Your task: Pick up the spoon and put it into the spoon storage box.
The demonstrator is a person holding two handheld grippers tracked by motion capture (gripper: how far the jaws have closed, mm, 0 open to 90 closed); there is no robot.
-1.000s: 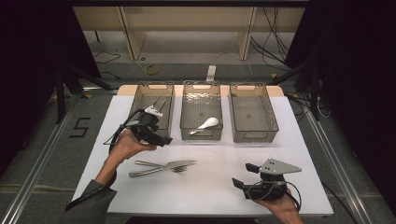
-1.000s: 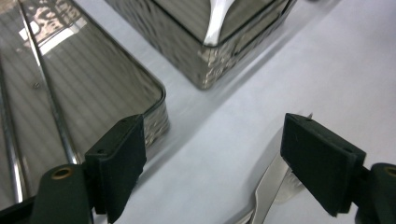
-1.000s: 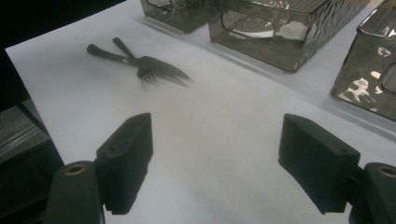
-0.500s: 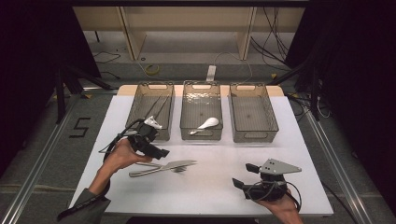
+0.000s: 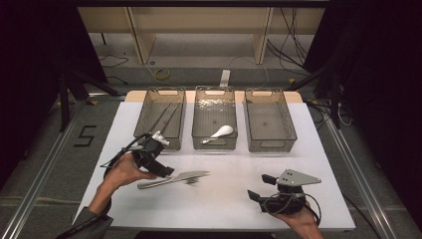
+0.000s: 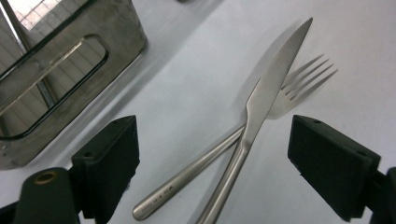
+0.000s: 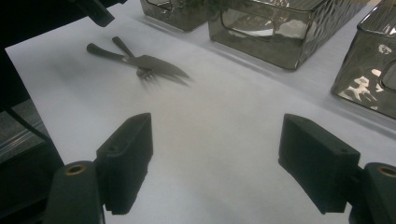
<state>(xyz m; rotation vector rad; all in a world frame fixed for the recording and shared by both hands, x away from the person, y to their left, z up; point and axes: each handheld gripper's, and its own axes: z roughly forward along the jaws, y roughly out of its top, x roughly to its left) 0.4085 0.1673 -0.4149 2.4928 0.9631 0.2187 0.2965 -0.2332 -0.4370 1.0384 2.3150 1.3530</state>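
Note:
A steel knife (image 5: pixel 185 176) and fork (image 5: pixel 191 180) lie crossed on the white table (image 5: pixel 224 204), left of centre. My left gripper (image 5: pixel 166 169) hovers at their handle ends, angled down toward them. In the left gripper view its open jaws (image 6: pixel 217 140) straddle the two handles, with the knife (image 6: pixel 266 88) lying over the fork (image 6: pixel 303 86). My right gripper (image 5: pixel 260 187) rests near the front right edge, open, holding nothing. The right gripper view has its jaws (image 7: pixel 215 140) wide over bare table, with the knife and fork (image 7: pixel 144 63) farther off.
Three grey see-through bins stand in a row at the back. The left bin (image 5: pixel 141 117) holds thin sticks, the middle bin (image 5: pixel 214 145) holds a white spoon (image 5: pixel 219 133), and the right bin (image 5: pixel 271 144) looks empty. Dark floor surrounds the table.
My left gripper has come down and back from the front of the left bin to the handles of the knife and fork. The right gripper has stayed put.

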